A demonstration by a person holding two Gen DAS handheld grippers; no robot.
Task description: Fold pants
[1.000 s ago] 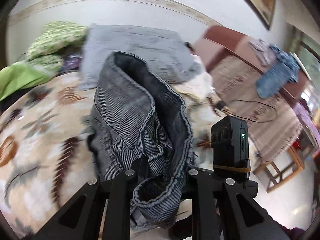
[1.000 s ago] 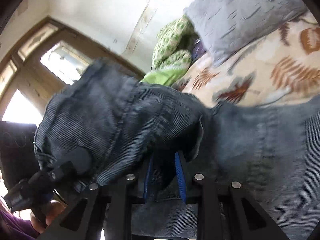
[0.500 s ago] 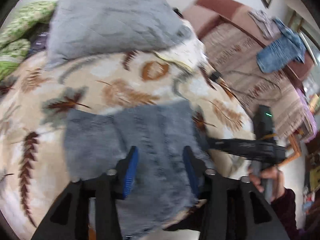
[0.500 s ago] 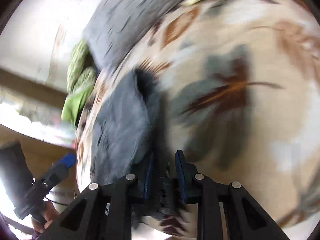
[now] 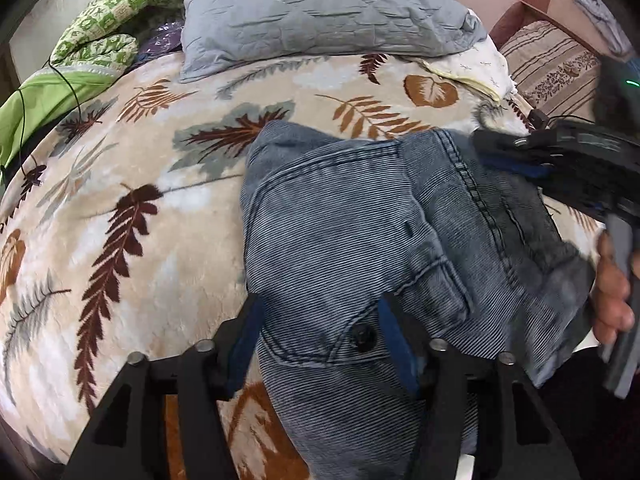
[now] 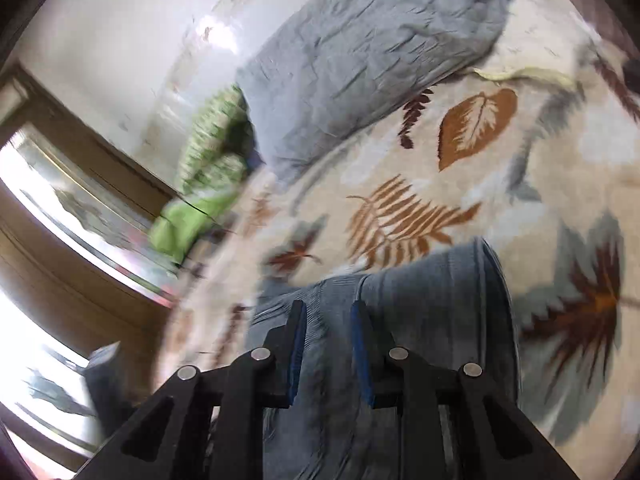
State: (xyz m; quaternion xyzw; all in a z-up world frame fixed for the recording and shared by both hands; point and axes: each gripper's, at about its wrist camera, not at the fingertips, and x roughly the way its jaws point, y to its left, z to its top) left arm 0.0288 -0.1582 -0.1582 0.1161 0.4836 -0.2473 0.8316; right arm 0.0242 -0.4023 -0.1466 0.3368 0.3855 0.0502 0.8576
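Blue-grey denim pants (image 5: 352, 232) lie folded on the leaf-patterned bed cover (image 5: 120, 184), back pocket with a dark button facing up. My left gripper (image 5: 320, 332) is open, its blue-padded fingers straddling the pocket area just above the cloth, holding nothing. My right gripper (image 5: 516, 160) shows at the right edge of the left wrist view, over the pants' far right corner. In the right wrist view the right gripper (image 6: 326, 320) is partly open over the pants (image 6: 420, 300); no cloth is pinched between the pads.
A grey pillow (image 5: 320, 8) and a green patterned cushion (image 5: 108, 20) lie at the head of the bed. A thin black cable (image 5: 68, 80) runs across the bed's left side. A striped sofa cushion (image 5: 560, 64) sits beyond the right edge. A window (image 6: 48, 208) is at left.
A second ago both grippers held the pants raised. They have since laid them folded on the bed, and both grippers have opened and let go.
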